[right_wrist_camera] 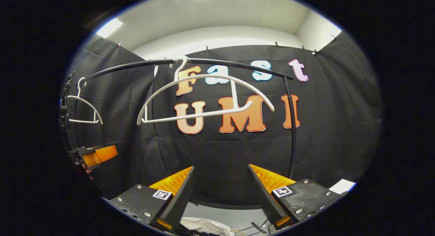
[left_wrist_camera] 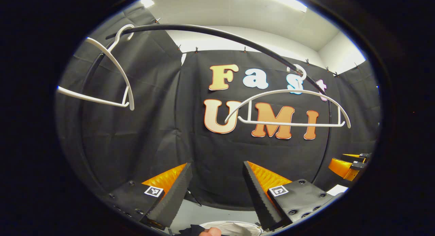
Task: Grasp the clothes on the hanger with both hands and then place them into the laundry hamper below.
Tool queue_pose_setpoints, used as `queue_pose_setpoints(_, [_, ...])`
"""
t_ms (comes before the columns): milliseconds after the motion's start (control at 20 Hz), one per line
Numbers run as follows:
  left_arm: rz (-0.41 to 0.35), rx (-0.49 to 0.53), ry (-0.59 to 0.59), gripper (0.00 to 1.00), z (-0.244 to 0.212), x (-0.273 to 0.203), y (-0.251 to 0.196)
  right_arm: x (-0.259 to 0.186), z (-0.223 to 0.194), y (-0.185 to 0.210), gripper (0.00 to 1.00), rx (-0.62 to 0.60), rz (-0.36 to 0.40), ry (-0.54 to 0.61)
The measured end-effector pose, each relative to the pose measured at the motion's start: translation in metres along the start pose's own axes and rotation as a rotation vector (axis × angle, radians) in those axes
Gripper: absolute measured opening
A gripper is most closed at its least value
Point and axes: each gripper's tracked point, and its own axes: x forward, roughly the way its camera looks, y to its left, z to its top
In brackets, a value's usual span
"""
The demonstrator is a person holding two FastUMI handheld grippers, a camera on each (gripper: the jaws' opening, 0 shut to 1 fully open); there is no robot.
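Two bare white hangers hang on a curved black rail [left_wrist_camera: 217,32]: one hanger [left_wrist_camera: 289,108] at centre right, the other hanger [left_wrist_camera: 108,73] tilted at the upper left. The right gripper view has the near hanger [right_wrist_camera: 204,96] ahead and the far hanger [right_wrist_camera: 83,107] at the left. My left gripper [left_wrist_camera: 217,164] is open with nothing between its fingers. My right gripper [right_wrist_camera: 221,167] is open too. White cloth [left_wrist_camera: 234,228] lies low beneath the left gripper and shows as white cloth [right_wrist_camera: 204,226] under the right one. What it lies in is hidden.
The rail's black upright post [right_wrist_camera: 293,127] stands right of centre. The other gripper [left_wrist_camera: 350,164] shows at the right edge, and its counterpart [right_wrist_camera: 97,156] at the left edge. A person's fingertip [left_wrist_camera: 210,232] pokes in at the bottom.
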Motion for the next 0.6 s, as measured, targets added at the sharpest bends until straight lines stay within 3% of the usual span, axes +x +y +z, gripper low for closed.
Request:
queue_pose_setpoints(300, [0.020, 0.023, -0.011, 1.00, 0.0008, -0.0020, 0.0020, -0.0020, -0.0055, -0.0004, 1.00, 0.033, -0.002, 0.013])
queue_pose_setpoints(500, [0.022, 0.018, -0.012, 0.94, 0.0008, -0.0037, 0.0020, -0.0005, -0.0055, 0.0029, 1.00, 0.035, 0.007, 0.013])
queue_pose_setpoints(550, [0.021, 0.019, -0.010, 1.00, -0.0003, -0.0034, 0.0029, -0.0003, -0.0048, 0.0036, 1.00, 0.036, 0.008, 0.014])
queue_pose_setpoints(600, [0.023, 0.023, -0.007, 0.94, -0.0015, -0.0034, 0.0039, -0.0002, -0.0044, 0.0042, 1.00, 0.037, 0.010, 0.014])
